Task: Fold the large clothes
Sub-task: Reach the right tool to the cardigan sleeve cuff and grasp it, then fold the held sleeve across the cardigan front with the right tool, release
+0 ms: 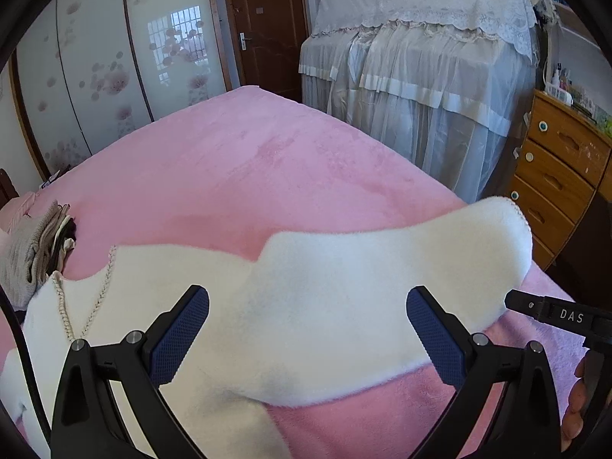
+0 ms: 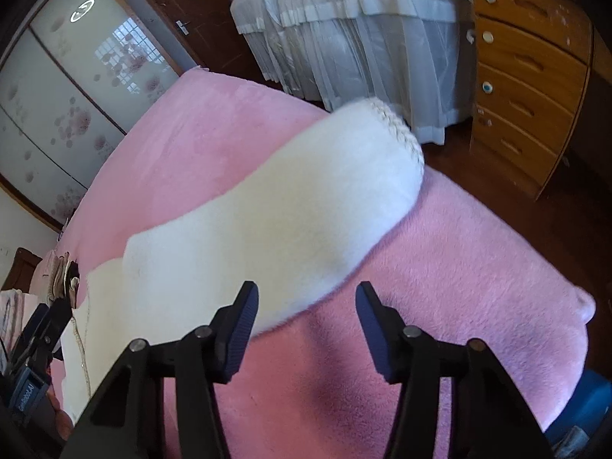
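A white fluffy garment with a braided cord lies on the pink bed. One sleeve stretches out to the right, its cuff near the bed's edge. My left gripper is open and empty, hovering just above the garment's body. My right gripper is open and empty above the sleeve's near edge and the pink bed cover. The right gripper also shows at the right edge of the left wrist view.
A pile of folded clothes sits at the bed's left side. A wooden chest of drawers and a lace-covered piece of furniture stand beyond the bed. A wardrobe with sliding doors and a brown door are behind.
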{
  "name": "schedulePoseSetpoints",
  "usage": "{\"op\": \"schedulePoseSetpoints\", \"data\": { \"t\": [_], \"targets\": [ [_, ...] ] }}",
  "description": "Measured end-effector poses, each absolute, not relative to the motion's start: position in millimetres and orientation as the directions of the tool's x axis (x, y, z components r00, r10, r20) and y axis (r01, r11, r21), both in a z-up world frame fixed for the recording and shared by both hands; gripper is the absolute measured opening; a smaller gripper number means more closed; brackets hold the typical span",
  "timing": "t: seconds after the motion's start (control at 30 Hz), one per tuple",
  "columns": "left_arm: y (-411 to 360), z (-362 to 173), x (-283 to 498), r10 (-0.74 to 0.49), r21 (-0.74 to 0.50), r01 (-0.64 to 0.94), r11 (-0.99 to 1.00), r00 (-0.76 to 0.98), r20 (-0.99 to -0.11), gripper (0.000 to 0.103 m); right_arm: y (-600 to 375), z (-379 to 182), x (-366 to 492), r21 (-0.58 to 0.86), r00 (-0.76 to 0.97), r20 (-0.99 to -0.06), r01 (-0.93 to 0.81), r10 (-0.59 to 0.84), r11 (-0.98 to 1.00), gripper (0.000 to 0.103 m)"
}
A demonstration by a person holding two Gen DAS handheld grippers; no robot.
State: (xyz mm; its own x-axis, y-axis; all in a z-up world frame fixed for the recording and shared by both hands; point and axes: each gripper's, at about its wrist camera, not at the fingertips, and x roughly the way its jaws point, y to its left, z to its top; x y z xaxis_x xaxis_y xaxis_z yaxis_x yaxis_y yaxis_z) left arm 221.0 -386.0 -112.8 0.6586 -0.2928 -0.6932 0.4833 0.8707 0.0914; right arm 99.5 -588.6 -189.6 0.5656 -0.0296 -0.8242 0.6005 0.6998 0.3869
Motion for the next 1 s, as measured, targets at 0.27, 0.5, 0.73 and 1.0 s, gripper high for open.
{"op": "schedulePoseSetpoints", "data": {
  "t": [0.27, 0.5, 0.73, 1.0],
  "targets": [
    [-400.0, -137.9, 223.4, -0.271, 0.081, 0.48, 0.874, 0.618, -0.738, 0.103, -607.9, -219.5, 115.3, 0.526, 0.628, -0.778, 0.626, 0.027, 0.575, 0.048],
    [-339.3, -108.3, 235.7, -0.274, 0.03, 0.436, 0.9, 0.618, -0.737, 0.103, -565.7, -159.9, 136.9, 0.366, 0.672, -0.72, 0.583, -0.176, 0.726, 0.016],
    [-224.8, -76.9, 262.8, -0.253, -0.069, 0.29, 0.955, 0.667, -0.7, 0.103, -426.7, -108.2, 178.2, 0.145, 0.764, -0.635, 0.267, -0.117, 0.953, 0.019],
    [-162.4, -112.7, 285.9, -0.24, -0.101, 0.261, 0.96, 0.582, -0.777, 0.103, -351.5, -180.6, 215.9, 0.243, 0.611, -0.784, 0.139, 0.11, 0.96, 0.045]
  ]
}}
